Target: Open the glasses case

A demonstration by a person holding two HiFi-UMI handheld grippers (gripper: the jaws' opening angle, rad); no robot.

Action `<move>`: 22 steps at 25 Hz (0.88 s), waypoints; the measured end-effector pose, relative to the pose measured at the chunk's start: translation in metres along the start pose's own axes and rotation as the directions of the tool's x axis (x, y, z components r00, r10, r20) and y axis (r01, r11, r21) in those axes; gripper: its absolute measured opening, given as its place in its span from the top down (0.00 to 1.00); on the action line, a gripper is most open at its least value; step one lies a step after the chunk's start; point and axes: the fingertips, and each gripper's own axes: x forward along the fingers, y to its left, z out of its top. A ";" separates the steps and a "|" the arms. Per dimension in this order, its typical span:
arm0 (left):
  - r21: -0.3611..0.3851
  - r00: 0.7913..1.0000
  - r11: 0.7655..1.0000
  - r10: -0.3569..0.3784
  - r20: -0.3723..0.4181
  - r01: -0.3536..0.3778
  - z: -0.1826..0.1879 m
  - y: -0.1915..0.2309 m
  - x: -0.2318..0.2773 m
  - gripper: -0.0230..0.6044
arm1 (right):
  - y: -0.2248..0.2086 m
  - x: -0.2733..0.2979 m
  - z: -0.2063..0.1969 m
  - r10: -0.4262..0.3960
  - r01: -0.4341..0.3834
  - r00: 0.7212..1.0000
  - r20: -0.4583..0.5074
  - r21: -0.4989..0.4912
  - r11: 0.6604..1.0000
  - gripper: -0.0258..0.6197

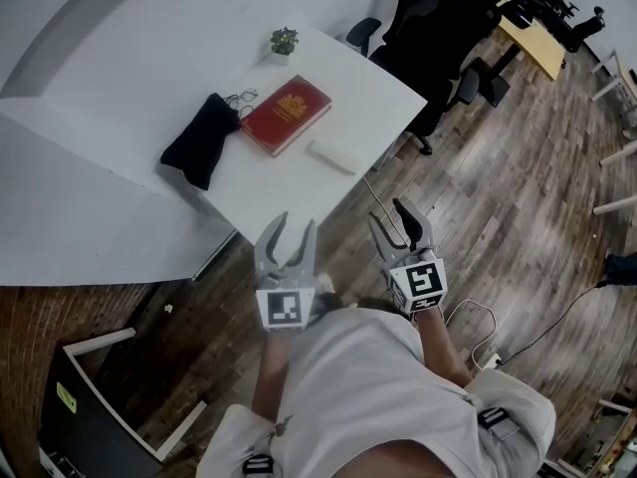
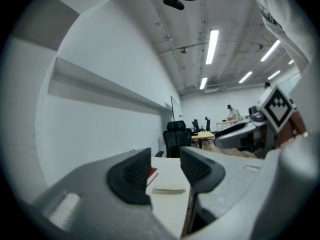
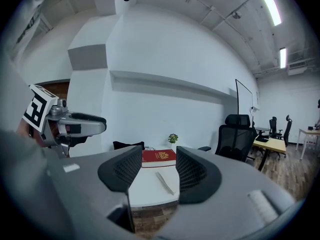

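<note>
Left gripper (image 1: 296,223) and right gripper (image 1: 387,212) hold their jaws released and empty, well short of the white counter (image 1: 129,88). The pale flat oblong glasses case (image 1: 331,155) lies just beside the red hardcover book (image 1: 286,114), towards the counter's edge. A clumsy one-sided nudge could slide it off.

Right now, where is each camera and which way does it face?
Head view: on the person's head, looking steeply down at the table; torso, left claw and right claw show.
Left gripper view: on the left claw, facing across the table toward office chairs; its open jaws and the right claw show.
Right gripper view: on the right claw, facing table and wall; open jaws and left claw show.
Shared: both gripper views frame the red book and glasses case.
</note>
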 end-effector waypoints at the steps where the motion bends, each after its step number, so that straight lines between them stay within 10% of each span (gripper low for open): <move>1: -0.005 1.000 1.000 -0.005 0.000 0.005 -0.001 0.004 0.003 0.68 | 0.001 0.005 0.001 -0.005 0.005 1.000 0.000 -0.001 1.000 0.64; 22: -0.021 0.999 0.999 -0.042 -0.011 0.042 -0.013 0.038 0.052 0.68 | -0.017 0.060 0.004 -0.036 0.036 0.999 -0.010 0.008 0.999 0.64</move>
